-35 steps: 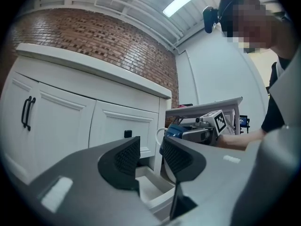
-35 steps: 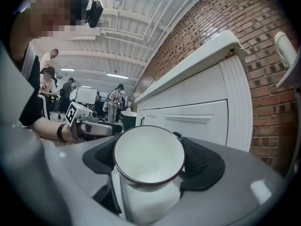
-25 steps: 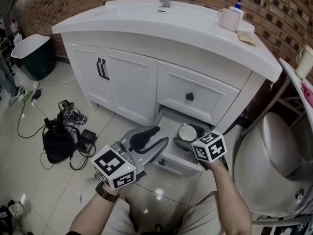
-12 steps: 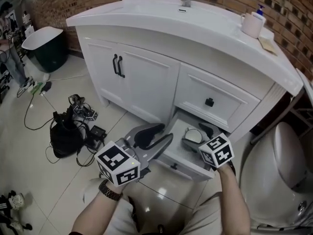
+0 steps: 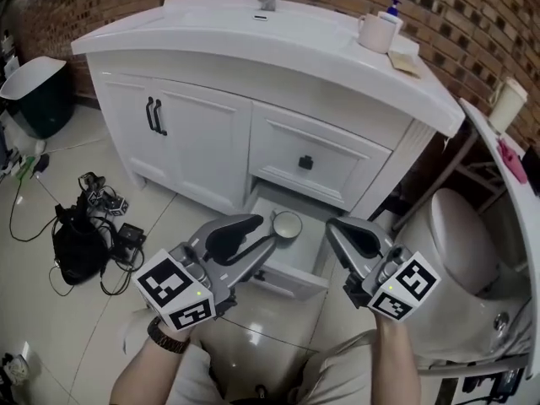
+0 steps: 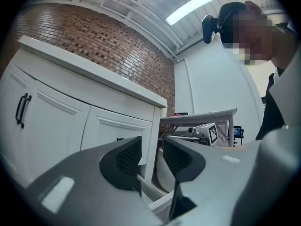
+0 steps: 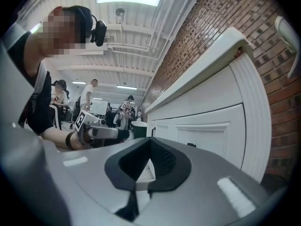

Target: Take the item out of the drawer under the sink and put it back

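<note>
The lower drawer (image 5: 283, 279) under the sink stands pulled out. A round white cup with a dark rim (image 5: 287, 224) lies inside it near the back. My left gripper (image 5: 268, 229) hovers over the drawer's left side, its tips just beside the cup. Its jaws stand a little apart with nothing between them, as the left gripper view (image 6: 151, 149) also shows. My right gripper (image 5: 332, 224) is outside the drawer, to its right and apart from the cup. It is shut on nothing, the pads meeting at the tips in the right gripper view (image 7: 149, 147).
Above the open drawer is a closed drawer with a black knob (image 5: 305, 163). Cabinet doors with black handles (image 5: 153, 115) stand to its left. A toilet (image 5: 460, 243) is close on the right. A black bag with cables (image 5: 80, 245) lies on the floor at left.
My right gripper has come out of the drawer, moved to the right and shut empty. The cup stays in the drawer. The left gripper has barely moved.
</note>
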Available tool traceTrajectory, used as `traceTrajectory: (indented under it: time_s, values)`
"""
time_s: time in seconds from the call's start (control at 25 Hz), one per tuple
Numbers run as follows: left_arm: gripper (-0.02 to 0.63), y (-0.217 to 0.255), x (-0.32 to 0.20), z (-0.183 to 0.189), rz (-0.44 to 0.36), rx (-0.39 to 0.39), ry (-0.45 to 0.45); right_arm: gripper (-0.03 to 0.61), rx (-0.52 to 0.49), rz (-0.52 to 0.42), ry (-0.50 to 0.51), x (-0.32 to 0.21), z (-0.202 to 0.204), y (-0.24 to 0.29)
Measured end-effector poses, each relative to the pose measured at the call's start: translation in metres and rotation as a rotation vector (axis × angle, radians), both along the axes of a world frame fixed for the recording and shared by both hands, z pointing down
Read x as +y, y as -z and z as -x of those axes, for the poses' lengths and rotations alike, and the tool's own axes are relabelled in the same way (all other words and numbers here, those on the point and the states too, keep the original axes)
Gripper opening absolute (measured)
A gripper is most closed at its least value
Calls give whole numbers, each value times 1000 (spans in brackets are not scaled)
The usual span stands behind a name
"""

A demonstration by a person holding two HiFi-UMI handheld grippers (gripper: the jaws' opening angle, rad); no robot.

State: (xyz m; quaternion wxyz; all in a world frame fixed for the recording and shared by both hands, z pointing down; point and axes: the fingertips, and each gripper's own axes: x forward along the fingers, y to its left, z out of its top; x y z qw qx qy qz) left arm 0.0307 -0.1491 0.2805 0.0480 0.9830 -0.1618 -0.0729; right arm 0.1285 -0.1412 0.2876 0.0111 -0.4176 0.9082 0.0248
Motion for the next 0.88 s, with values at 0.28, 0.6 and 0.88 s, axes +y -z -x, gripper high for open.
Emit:
traceTrajectory:
  time_s: [0.28,0.6,0.88]
  values:
    - [135,11,42,-17,-76,12,-69,-2,-50,-29,-21,41,-13,15]
    - [132,-12,26,-24,-48,-51,-51,-2,41,-18,-82,28,-23,-7]
    - [130,-24,10,-26,-30,-65,-41,-2,65,39,-30,11,-15,-24]
